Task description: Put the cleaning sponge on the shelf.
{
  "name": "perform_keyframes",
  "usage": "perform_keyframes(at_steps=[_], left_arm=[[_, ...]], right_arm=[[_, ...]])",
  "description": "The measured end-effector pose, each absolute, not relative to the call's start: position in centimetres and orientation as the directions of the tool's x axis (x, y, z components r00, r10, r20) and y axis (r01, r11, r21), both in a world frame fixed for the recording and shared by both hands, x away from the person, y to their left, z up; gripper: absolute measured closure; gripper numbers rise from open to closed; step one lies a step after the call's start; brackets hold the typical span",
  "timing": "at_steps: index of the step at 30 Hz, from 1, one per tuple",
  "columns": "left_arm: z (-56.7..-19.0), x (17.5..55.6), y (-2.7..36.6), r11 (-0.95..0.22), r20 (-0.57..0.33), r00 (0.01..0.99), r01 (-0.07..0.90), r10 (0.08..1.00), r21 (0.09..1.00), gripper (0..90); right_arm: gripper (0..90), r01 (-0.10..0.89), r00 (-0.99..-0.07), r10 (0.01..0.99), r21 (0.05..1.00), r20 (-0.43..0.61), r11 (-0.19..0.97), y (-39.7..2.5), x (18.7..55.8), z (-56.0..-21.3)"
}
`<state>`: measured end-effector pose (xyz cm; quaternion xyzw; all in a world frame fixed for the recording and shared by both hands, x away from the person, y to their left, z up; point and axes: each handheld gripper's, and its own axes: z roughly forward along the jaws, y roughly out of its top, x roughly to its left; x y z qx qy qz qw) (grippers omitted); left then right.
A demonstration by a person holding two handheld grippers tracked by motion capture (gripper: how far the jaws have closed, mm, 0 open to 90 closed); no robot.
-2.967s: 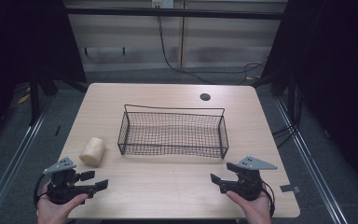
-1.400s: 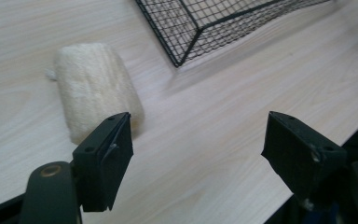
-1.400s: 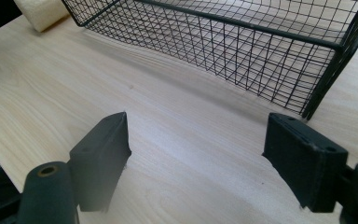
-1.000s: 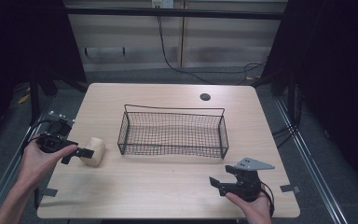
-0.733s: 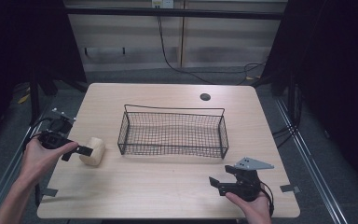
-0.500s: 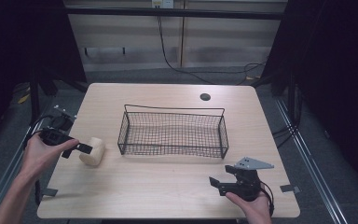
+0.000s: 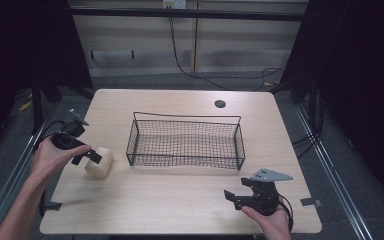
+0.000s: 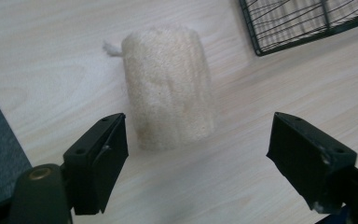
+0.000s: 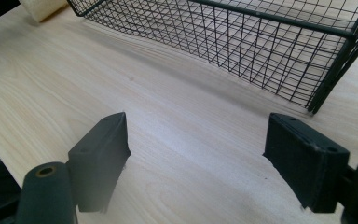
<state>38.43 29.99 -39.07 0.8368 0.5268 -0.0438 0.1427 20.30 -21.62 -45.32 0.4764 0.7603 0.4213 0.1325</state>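
Table [image 7: 180, 210] first: light wood, lots of bare top in front of the wire basket [image 7: 185, 142], which sits mid-table with its long side facing the person. A dark round grommet [image 7: 220, 104] sits behind it near the far edge, out of the way.

Loofah roll [image 8: 168, 93] lies on its side near the table's left edge, just left of the basket's front-left corner, apart from the wire. A small tuft sticks out at its far end.

Left gripper [image 8: 196, 161] is over the near end of the roll, jaws spread wide, nothing pinched. In the left gripper view the roll sits closer to the left jaw than the right, so I'd shift sideways to centre it, push further along so the pads land mid-length, then close gently. It looks soft and will likely squash; an end grip could let it pivot.

Right gripper [image 7: 245, 196] is parked near the front-right of the table, jaws also spread and empty, facing the basket's front wall.

Room: the table edge is close on the left, so don't nudge the roll that way. Path to the basket is short; lift clear over the rim before moving across.
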Motion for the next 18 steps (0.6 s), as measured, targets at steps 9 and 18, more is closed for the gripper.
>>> perform_keyframes(at_steps=[9,18], left_arm=[[-40.0,39.7,29.9,-0.382,-0.209,0.41,0.91,0.888,0.161,18.8],[-41.1,40.5,29.3,-0.389,-0.21,0.409,0.912,0.888,0.132,18.8]], right_arm=[[21.4,0.617,-0.508,0.838,0.763,0.201,0.191,-21.6,20.3,-45.3],[21.4,0.619,-0.51,0.836,0.761,0.201,0.195,-21.6,20.3,-45.4]])
